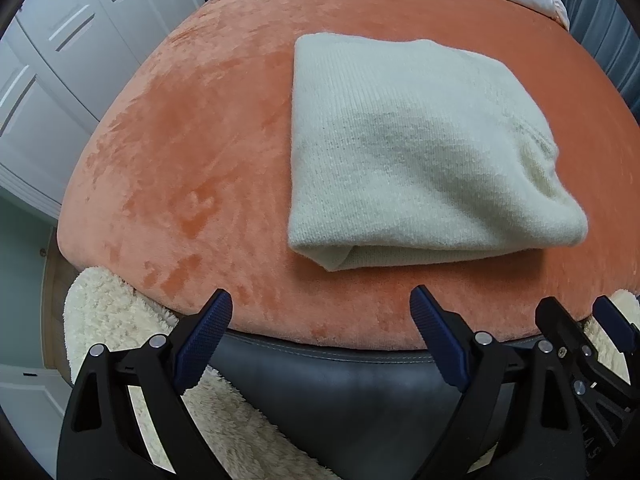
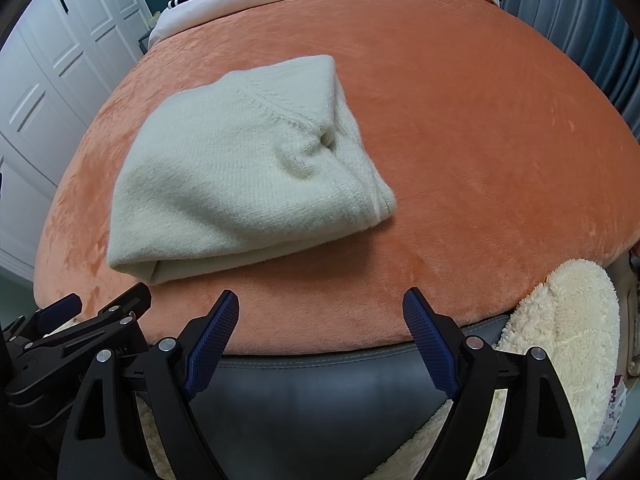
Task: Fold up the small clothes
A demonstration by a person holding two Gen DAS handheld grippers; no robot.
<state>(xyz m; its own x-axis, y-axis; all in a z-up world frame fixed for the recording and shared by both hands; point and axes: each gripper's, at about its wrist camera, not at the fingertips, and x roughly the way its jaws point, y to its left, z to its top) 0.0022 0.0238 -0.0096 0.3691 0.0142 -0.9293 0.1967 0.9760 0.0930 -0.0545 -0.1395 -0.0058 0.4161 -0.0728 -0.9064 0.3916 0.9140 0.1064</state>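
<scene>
I see the cream sweater (image 1: 416, 152) lying folded on the orange blanket (image 1: 192, 152) of the bed, its thick folded edge toward me. My left hand-held gripper (image 1: 322, 308) hangs at the near edge of the bed, jaws spread wide and holding nothing, with the sweater just beyond and a little right. My right hand-held gripper (image 2: 320, 308) is also wide and holding nothing, the sweater far-left of it. A fluffy rug (image 2: 568, 320) lies below.
</scene>
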